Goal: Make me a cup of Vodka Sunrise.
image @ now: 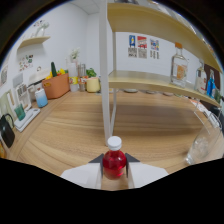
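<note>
A small bottle of red liquid with a white cap (114, 159) stands upright between my fingers, and both black pads press on its sides. My gripper (114, 167) is shut on it, held over the wooden counter (75, 130). A clear drinking glass (197, 148) stands on the counter off to the right, beyond the fingers. On the wooden shelf (150, 80) further right sits a clear spirit bottle with a brown cap (179, 65). The bottle's base is hidden by the gripper body.
A white shelf post (106, 75) rises straight ahead of the bottle. At the back left stand an orange pot (56, 85), a yellow mug (93, 84) and several jars. A small blue-filled cup (41, 97) and a black object (6, 130) lie left.
</note>
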Action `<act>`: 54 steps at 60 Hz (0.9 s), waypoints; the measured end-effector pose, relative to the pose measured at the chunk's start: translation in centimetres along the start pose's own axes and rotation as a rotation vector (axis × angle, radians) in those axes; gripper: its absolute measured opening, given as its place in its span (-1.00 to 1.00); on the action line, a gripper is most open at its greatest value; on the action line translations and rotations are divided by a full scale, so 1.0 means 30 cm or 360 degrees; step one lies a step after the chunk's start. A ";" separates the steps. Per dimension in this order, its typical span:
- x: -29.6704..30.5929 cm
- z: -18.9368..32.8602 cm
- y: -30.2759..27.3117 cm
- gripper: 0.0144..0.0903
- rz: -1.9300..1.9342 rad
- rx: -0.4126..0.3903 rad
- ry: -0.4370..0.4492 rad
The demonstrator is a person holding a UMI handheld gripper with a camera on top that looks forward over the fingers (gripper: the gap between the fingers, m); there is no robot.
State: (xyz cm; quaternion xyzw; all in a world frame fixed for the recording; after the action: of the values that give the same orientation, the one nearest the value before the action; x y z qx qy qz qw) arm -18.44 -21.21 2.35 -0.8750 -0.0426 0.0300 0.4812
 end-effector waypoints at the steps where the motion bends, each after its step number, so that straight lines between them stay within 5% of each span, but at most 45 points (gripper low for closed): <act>1: -0.001 -0.001 0.001 -0.45 -0.0001 -0.0001 -0.0005; 16: 0.004 -0.014 0.014 -0.40 0.0000 -0.0011 -0.0043; 21: -0.015 -0.021 0.026 0.19 -0.0001 -0.0061 -0.0092; 24: -0.034 -0.037 0.027 0.91 -0.0006 -0.0087 -0.0152; 26: -0.045 -0.054 0.022 0.80 -0.0010 -0.0094 -0.0185; 44: 0.070 -0.373 -0.169 0.86 0.0141 0.0040 -0.0182; 54: 0.285 -0.551 -0.153 0.86 0.0171 0.0017 -0.0051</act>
State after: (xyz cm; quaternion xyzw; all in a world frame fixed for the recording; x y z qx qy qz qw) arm -8.60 -31.76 14.99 -0.8728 -0.0030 0.0701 0.4829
